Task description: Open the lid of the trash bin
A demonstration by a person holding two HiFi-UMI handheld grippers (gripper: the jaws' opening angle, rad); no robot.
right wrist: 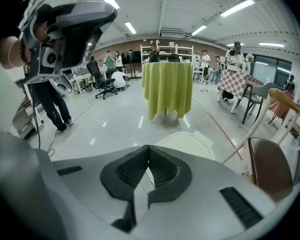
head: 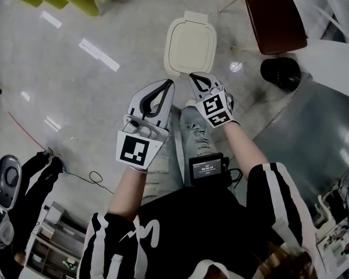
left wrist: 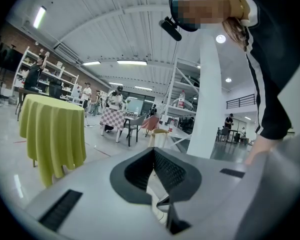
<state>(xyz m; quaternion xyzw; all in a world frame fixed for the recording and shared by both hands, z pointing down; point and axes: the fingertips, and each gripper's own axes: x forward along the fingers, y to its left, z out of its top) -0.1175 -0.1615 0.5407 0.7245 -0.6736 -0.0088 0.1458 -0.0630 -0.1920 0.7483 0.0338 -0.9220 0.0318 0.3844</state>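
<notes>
The trash bin [head: 190, 48] sits on the floor just beyond both grippers, its lid seemingly down. The left gripper [head: 168, 85] and right gripper [head: 193, 77] hover clenched and empty, probably to approach its near edge.

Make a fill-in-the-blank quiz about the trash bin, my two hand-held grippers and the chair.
The trash bin has its cream lid ____.
The left hand-held gripper and the right hand-held gripper both have their jaws ____, with nothing between them.
The chair at the head view's upper right has a ____ seat.
Missing words: closed; shut; brown.
</notes>
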